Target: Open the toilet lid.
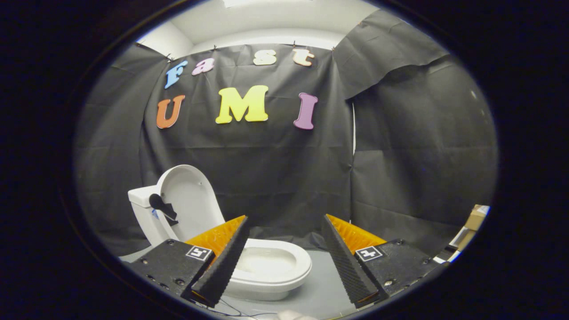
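Tongs: the tongs (284, 260) stand wide apart with nothing between them; they hang clear of the toilet, touching none of it.
Lid: the toilet lid (189, 198) is already upright, leaning back against the tank (141, 209); it sits beyond the left finger, well back from the tips.
Seat and bowl: the seat (278, 264) lies down on the bowl, ringing its open mouth, partly hidden behind the left finger; it rests on the grey floor (320, 293).
Handle: a dark lever (162, 206) shows on the tank beside the lid.
Progress: from how it stands, I judge the opening done, or all but done.
Risk, lid: if it leans barely past upright, a brush from the left finger could tip it forward and drop it shut on the seat.
Risk, tongs: spread this wide, a sideways swing could catch the rim of the seat or snag the lever.
Risk, surroundings: cardboard boxes (473, 222) sit off beyond the right finger, near the cloth wall; a careless pull-back that way could knock them.
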Available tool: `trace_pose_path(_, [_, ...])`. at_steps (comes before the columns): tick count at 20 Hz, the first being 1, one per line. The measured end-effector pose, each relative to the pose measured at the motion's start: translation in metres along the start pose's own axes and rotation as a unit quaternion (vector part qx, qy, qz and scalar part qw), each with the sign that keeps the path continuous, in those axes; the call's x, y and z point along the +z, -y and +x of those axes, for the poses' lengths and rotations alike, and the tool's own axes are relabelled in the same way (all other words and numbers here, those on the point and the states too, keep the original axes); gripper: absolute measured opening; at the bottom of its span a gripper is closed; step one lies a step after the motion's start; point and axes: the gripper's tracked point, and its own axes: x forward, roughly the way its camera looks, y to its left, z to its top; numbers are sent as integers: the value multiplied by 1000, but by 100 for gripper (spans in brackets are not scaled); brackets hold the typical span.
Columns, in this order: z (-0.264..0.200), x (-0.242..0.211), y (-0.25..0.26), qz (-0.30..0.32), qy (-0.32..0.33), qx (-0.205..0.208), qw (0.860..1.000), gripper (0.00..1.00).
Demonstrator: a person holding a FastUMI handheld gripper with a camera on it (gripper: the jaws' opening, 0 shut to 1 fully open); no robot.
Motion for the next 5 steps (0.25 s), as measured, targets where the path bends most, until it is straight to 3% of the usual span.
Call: trace_pose_path(5, [-1, 0, -1, -1, -1, 3, 1000, 100])
